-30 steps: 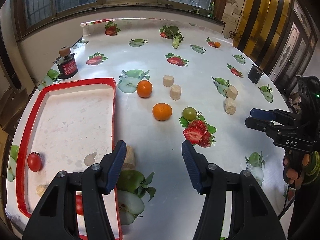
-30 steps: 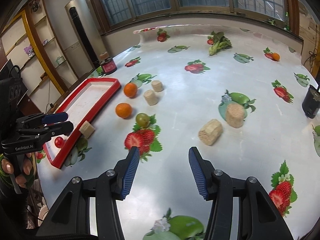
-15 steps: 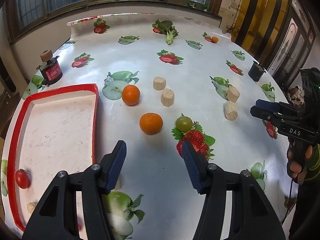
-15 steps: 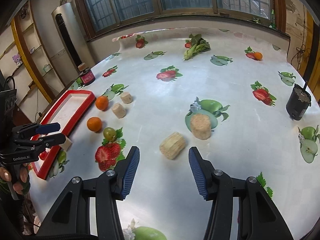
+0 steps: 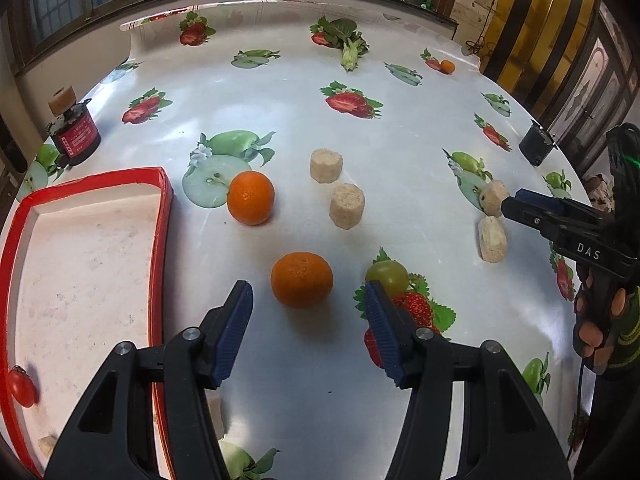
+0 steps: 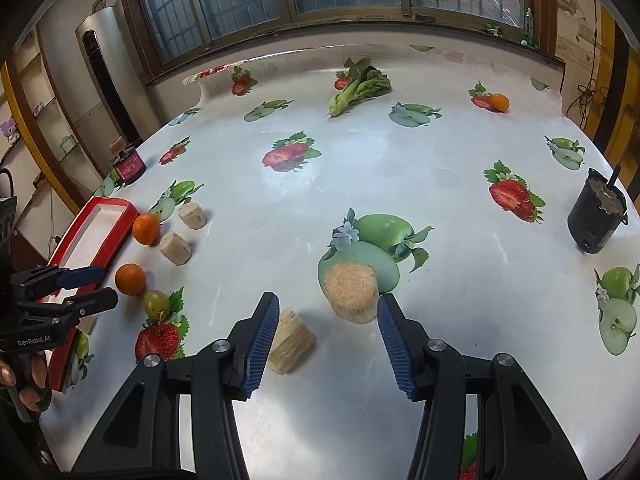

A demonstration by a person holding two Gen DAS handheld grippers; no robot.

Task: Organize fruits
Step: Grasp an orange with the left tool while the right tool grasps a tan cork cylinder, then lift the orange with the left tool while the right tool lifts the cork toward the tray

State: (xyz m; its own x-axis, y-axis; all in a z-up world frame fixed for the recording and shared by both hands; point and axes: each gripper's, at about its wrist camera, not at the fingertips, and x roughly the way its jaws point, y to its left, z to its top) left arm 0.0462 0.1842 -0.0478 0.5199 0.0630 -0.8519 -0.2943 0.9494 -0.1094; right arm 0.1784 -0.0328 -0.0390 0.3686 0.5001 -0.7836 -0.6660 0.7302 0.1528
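Orange [image 5: 301, 279] sits low-centre just ahead of the left tool [image 5: 308, 320], jaws apart: centre it, then close gently.

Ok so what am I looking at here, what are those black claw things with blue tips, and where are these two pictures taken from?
They are hand-held grippers, one per hand, each with a camera looking along its fingers. One picture is from the left gripper, the other from the right gripper; both are open and hold nothing. On the fruit-printed tablecloth lie two oranges, the nearer orange just ahead of the left gripper, a green fruit, tan cork-like chunks and a red tray containing a small tomato.
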